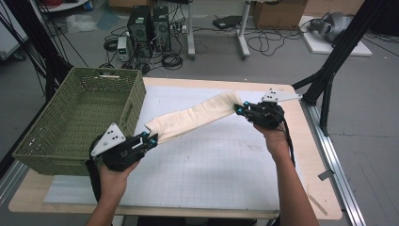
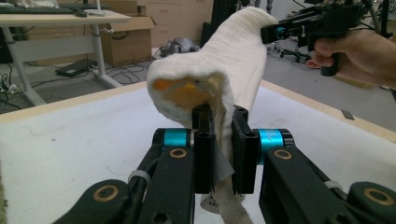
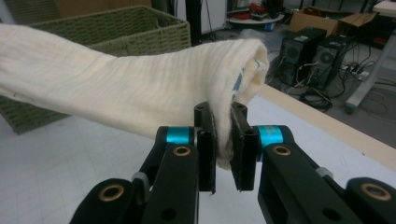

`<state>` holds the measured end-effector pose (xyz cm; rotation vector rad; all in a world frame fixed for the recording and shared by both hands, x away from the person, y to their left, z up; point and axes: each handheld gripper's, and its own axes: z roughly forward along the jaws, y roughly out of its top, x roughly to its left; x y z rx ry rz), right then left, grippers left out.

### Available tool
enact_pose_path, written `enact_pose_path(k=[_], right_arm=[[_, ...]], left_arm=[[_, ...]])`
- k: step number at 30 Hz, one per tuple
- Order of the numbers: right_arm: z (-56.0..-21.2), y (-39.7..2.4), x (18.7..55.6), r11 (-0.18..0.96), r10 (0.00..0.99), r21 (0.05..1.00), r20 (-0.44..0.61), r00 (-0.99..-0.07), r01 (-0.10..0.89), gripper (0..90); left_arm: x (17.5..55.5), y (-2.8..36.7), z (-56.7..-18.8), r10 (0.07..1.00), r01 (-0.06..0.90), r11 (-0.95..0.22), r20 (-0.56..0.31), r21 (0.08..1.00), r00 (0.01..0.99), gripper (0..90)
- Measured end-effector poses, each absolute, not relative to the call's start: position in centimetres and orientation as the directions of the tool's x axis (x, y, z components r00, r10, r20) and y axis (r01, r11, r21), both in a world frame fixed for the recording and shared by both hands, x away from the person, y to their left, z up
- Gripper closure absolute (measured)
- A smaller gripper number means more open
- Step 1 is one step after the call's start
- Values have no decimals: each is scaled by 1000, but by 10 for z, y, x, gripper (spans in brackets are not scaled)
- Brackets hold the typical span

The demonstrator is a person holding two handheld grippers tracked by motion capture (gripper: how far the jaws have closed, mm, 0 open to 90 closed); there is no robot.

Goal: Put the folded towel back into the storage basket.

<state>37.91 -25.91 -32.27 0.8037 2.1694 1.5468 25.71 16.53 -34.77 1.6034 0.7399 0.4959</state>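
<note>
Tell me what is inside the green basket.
The green basket looks empty: only its woven floor and walls show. Its near wall hides a little of the floor.

Each gripper is black: the left gripper and right gripper carry cyan collars beside flat jaws, brass-ringed pivots on the linkage arms, and a grey three-cornered plate dotted with holes. Black cables trail back along bare forearms.
</note>
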Motion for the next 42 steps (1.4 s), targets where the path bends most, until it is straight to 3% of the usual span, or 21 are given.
enact_pose_path(k=[42], right_arm=[[-270, -107, 458, 262, 535, 954, -17, -844, 147, 826]], left_arm=[[220, 241, -323, 816, 121, 0, -70, 993, 574, 816]])
